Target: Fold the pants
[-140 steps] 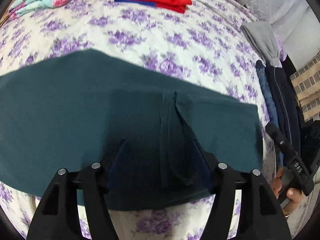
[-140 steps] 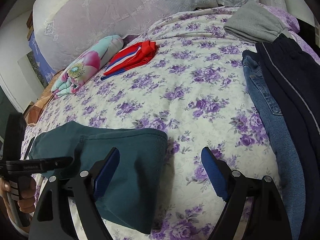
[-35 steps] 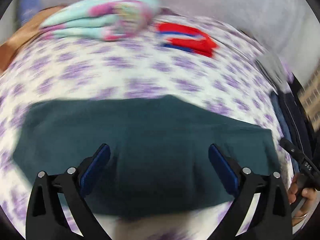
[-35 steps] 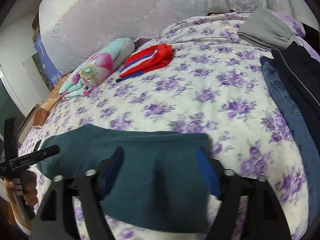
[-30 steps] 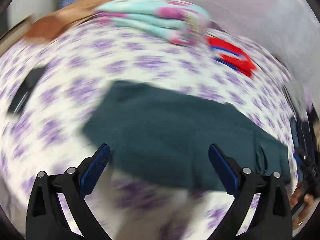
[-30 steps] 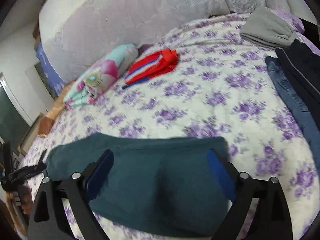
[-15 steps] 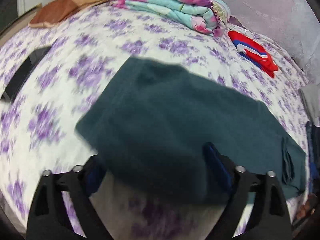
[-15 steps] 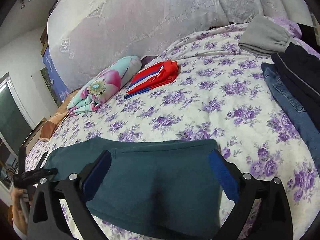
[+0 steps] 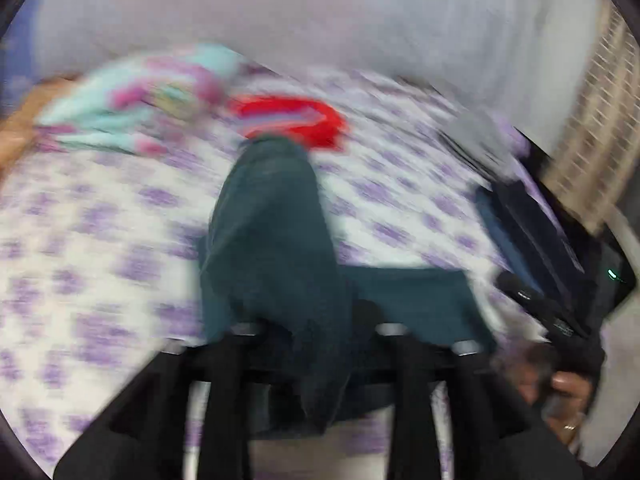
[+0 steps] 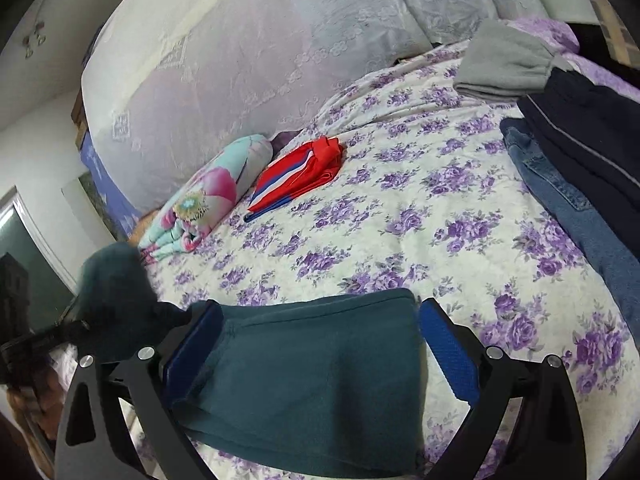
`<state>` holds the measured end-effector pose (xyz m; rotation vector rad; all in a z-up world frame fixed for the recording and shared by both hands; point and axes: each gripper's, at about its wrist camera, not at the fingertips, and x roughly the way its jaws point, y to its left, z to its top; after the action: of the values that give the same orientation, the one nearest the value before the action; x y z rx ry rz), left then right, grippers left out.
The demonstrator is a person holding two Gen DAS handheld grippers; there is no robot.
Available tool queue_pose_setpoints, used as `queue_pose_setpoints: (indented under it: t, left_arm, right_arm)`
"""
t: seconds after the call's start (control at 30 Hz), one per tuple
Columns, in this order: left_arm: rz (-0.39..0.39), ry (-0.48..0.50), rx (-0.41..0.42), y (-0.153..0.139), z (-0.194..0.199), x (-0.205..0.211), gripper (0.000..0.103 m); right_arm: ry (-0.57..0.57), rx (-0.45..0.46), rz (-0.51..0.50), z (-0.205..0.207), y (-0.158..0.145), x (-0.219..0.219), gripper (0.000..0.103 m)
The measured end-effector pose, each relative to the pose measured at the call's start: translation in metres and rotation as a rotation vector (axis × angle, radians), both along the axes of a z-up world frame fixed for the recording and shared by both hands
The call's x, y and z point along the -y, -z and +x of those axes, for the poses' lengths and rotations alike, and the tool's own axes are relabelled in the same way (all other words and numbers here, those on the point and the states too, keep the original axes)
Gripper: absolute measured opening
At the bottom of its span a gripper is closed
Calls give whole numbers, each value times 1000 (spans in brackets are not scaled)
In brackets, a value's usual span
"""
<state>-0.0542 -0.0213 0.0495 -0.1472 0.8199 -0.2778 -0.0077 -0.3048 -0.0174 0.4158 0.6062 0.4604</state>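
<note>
Closing on a lifted end of the teal pants (image 9: pixel 272 240), the left tongs (image 9: pixel 316 328) grip fabric — right tongs (image 10: pixel 320 344) gape wide.

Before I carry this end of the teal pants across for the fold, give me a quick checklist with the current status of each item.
1. Left claw has fabric: ok; the teal pants drape up between its closing jaws, though the left view is blurred.
2. Lifted end clear of the bed: ok; it hangs bunched at the left of the right wrist view.
3. Right claw anchoring the other end: not ok; the jaws stand open astride the cloth, pads not pressing.
4. Landing area on the floral bedspread free: ok.
5. Red folded garment and jeans out of the way: ok.
6. Fold edges aligned: cannot tell.
</note>
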Motion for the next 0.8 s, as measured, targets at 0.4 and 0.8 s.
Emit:
queue_pose_setpoints:
  t: [0.4, 0.8]
  left_arm:
    - [59, -15, -22, 13, 20, -2, 98]
    - [209, -120, -123, 84, 69, -52, 98]
  right_arm:
    - [-130, -74, 43, 6, 13, -17, 99]
    - [-295, -171, -106, 4, 11, -101, 86]
